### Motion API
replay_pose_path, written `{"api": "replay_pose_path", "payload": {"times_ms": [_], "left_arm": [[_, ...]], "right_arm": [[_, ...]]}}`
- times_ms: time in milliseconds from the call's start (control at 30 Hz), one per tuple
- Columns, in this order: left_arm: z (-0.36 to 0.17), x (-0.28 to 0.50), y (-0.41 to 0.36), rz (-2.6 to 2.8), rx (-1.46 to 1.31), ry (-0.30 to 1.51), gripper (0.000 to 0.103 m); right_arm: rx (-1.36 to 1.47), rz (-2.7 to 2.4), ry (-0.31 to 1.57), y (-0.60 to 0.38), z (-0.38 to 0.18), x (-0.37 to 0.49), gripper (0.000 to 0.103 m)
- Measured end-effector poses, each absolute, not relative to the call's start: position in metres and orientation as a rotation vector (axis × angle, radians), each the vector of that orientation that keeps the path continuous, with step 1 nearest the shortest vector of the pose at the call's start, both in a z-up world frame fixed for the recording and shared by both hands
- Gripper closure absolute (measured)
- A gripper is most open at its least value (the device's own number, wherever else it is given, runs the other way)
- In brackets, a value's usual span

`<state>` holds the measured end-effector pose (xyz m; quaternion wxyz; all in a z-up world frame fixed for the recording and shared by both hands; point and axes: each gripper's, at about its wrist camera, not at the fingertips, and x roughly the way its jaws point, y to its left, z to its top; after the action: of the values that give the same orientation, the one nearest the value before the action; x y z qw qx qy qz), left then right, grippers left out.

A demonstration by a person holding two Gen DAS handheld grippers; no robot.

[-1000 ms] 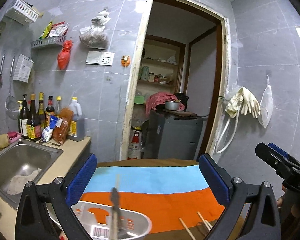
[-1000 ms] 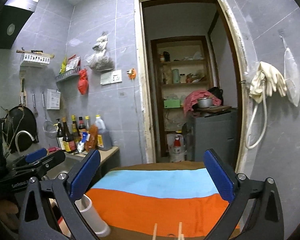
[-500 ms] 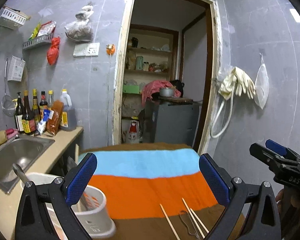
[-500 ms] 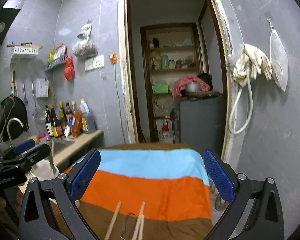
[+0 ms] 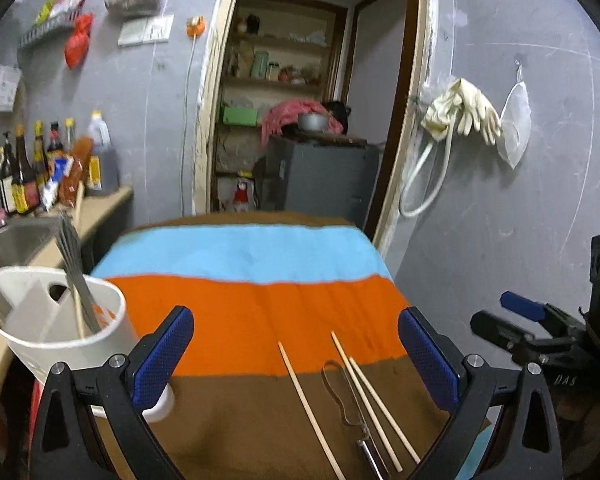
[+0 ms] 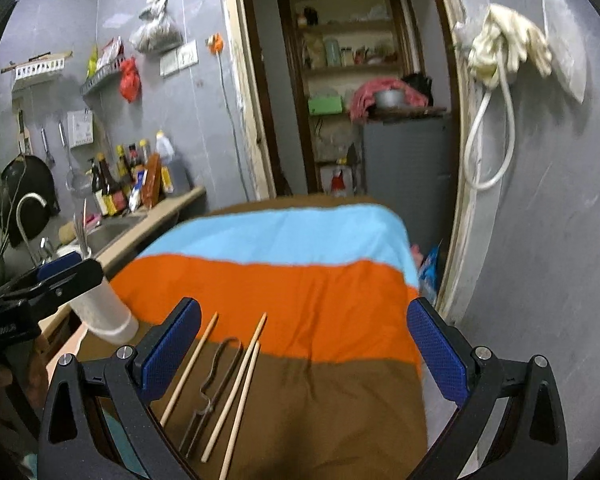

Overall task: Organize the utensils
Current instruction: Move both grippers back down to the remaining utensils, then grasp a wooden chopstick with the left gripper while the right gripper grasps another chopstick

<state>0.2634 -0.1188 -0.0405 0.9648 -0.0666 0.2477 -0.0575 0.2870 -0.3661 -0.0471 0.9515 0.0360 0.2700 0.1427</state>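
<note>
Fingers on both the left gripper [image 5: 296, 354] and right gripper [image 6: 304, 342] are spread wide, gripping nothing. Three chopsticks [image 5: 364, 392] and a wire tool [image 5: 346, 398] lie on the striped cloth [image 5: 260, 304]; their near ends get cut off by the frame. White holder [image 5: 56, 320] sits left, its base hidden behind a finger. Compared with half a second ago, both cameras are tilted further down, so more of the chopsticks shows.

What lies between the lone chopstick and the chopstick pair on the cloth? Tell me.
A metal wire utensil lies between the lone chopstick and the chopstick pair, on the brown stripe; the right wrist view shows it best.
</note>
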Motion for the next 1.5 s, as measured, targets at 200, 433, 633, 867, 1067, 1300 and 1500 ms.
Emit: {"api": "replay_pose_path", "payload": {"times_ms": [200, 433, 633, 867, 1067, 1300, 1500], "left_arm": [[-0.066, 0.275, -0.117, -0.16, -0.166, 0.594, 0.022], [-0.1, 0.29, -0.118, -0.184, -0.19, 0.718, 0.046], [-0.124, 0.303, -0.12, -0.193, -0.211, 0.814, 0.06], [-0.138, 0.312, -0.125, -0.2, -0.207, 0.879, 0.068], [-0.148, 0.321, -0.128, -0.197, -0.201, 0.952, 0.071], [-0.151, 0.332, -0.125, -0.203, -0.229, 0.977, 0.076], [-0.151, 0.337, -0.124, -0.205, -0.231, 1.006, 0.082]], "right_arm": [[0.06, 0.336, 0.668, -0.353, -0.086, 0.295, 0.046], [0.054, 0.398, 0.764, -0.337, -0.119, 0.296, 0.064], [0.02, 0.434, 0.818, -0.32, -0.133, 0.3, 0.072], [-0.031, 0.435, 0.879, -0.306, -0.141, 0.307, 0.078], [-0.054, 0.435, 0.914, -0.296, -0.147, 0.313, 0.078], [-0.135, 0.393, 0.917, -0.283, -0.148, 0.322, 0.083], [-0.167, 0.378, 0.924, -0.281, -0.146, 0.323, 0.088]]}}
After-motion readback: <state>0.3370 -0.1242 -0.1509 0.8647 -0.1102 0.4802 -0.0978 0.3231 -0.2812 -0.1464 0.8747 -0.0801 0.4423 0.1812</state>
